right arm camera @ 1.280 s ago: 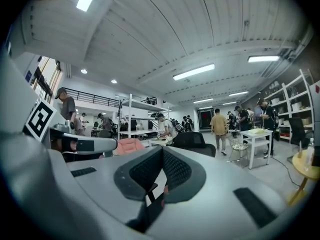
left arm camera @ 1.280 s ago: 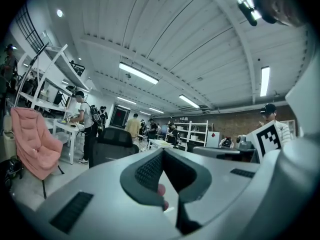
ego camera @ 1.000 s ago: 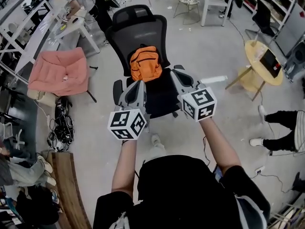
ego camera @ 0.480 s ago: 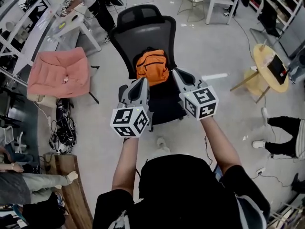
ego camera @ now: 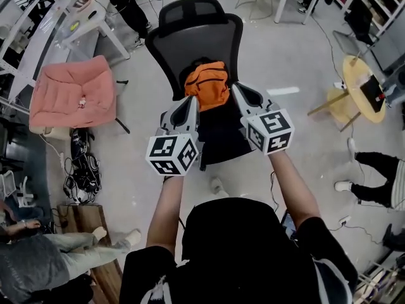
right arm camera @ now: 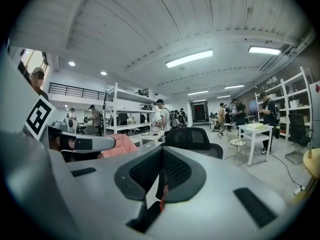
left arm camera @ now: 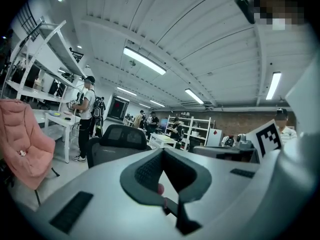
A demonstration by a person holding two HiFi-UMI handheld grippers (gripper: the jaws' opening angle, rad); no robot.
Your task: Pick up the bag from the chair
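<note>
Two grippers raised toward the black office chair (ego camera: 199, 30), the left gripper (ego camera: 188, 108) and right gripper (ego camera: 240, 97) on either side of the orange bag (ego camera: 207, 84), itself propped on the chair's seat against the backrest. Jaws of both pressed together, nothing between them (probably carried closed for the approach). Not yet at the bag; opening needed before any grasp.

Orange bag (ego camera: 207, 86), black chair (ego camera: 199, 40); your left gripper (ego camera: 191, 101) and right gripper (ego camera: 236, 90) are grey with black-and-white square markers (ego camera: 166, 147).
</note>
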